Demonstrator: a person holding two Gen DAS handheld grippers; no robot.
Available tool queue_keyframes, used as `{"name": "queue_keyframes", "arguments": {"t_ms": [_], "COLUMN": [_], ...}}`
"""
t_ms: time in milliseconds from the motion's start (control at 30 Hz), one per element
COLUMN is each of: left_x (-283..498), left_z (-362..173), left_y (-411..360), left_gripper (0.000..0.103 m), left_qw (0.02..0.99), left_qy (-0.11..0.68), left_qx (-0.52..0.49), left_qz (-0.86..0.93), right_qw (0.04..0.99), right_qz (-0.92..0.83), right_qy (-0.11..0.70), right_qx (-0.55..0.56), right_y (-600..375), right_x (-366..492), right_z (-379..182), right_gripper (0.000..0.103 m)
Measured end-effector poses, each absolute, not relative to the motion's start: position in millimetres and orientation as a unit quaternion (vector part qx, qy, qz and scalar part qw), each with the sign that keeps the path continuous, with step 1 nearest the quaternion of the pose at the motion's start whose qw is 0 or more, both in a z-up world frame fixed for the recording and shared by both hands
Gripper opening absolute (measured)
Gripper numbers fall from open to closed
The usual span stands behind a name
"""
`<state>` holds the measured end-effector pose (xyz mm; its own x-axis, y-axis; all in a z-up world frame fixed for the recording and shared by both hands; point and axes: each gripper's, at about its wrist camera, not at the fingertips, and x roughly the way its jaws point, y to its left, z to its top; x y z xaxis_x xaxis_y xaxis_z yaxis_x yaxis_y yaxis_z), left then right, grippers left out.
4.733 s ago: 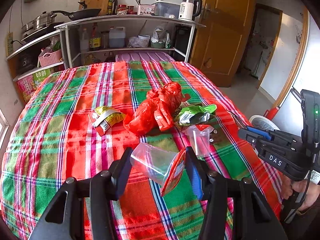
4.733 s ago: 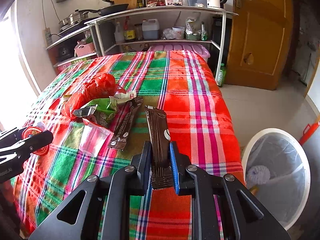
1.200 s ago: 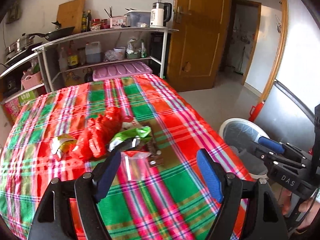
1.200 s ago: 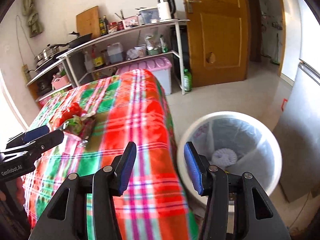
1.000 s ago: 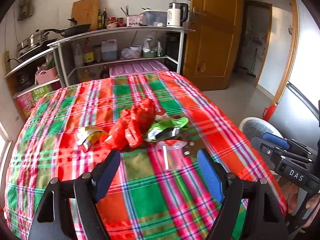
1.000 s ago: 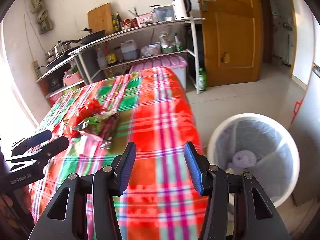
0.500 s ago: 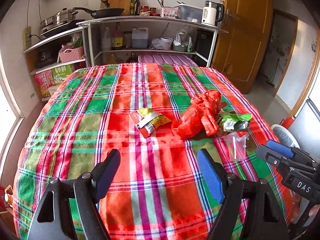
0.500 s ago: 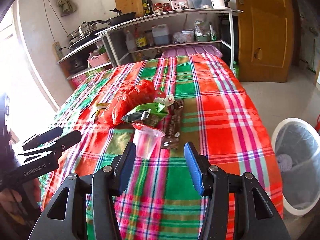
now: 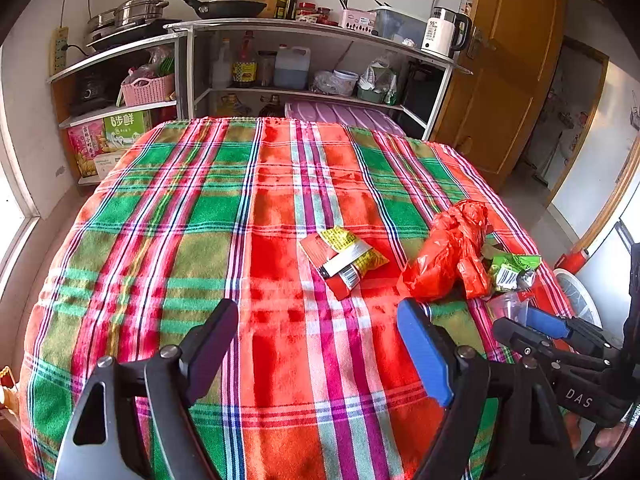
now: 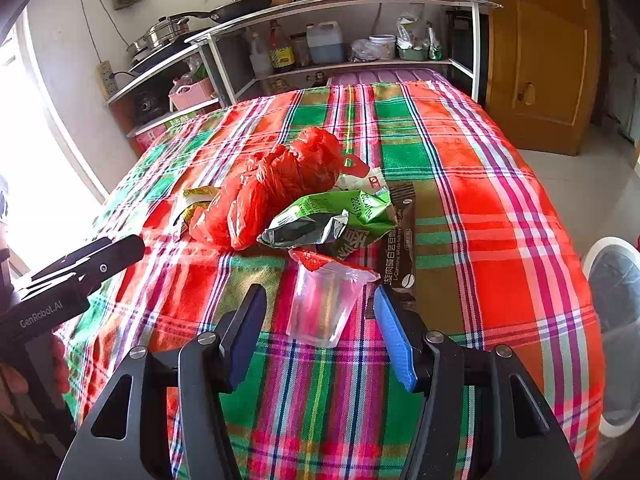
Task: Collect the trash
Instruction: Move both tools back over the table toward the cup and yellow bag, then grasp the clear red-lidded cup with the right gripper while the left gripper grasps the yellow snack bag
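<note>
The trash lies in a small heap on the plaid tablecloth [image 10: 500,216], toward the side where the white bin [image 10: 612,320] stands on the floor. A clear plastic cup [image 10: 326,300] with a red torn lid lies on its side at the near end of the heap. The right gripper [image 10: 320,326] is wide open, and the cup sits between its two fingers without touching them. Just behind the cup is a crumpled green wrapper [image 10: 340,220], and beside that a long dark brown coffee packet [image 10: 402,240] lies flat. A big scrunched red plastic bag [image 10: 276,184] is behind the green wrapper and touches it. A yellow and red snack packet [image 9: 344,258] lies a little apart from the red bag, on its other side.

The left gripper [image 9: 320,344] is wide open too and holds nothing. It hangs over bare cloth, near the yellow and red packet but not touching it.

Behind the table stands a metal shelf [image 9: 304,28] with a black pan [image 9: 224,6], bottles and a white kettle [image 9: 442,34]. A brown wooden door [image 10: 548,52] is next to the shelf
</note>
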<state>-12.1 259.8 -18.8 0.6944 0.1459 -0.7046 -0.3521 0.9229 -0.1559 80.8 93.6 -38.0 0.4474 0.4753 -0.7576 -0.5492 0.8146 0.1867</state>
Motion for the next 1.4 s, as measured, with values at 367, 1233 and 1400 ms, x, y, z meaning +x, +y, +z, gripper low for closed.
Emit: {"name": "queue_keyframes", "arguments": {"t_ms": [367,1233,1400], "left_x": [26.1,63.5,64.0], "left_z": [-21.3,-41.4,-40.9], "left_y": [268.4,268.9,266.5], "left_gripper": [0.088,0.068,0.048], "left_qw": [0.907,0.897,0.899], "left_qy": [0.380,0.406,0.405], "left_qx": [-0.128,-0.119,-0.120], "left_qz": [0.127,0.124,0.113], "right_qw": [0.855,0.856,0.856], "right_qz": [0.286,0.286,0.286], "right_qy": [0.427,0.428,0.429], "right_qx": [-0.067,-0.048,-0.045], "right_y": [97.7,79.1,76.8], "right_x": [87.7,89.0,89.9], "right_z": [-42.9,-44.1,-43.8], "right_gripper": [0.034,0.031,0.031]}}
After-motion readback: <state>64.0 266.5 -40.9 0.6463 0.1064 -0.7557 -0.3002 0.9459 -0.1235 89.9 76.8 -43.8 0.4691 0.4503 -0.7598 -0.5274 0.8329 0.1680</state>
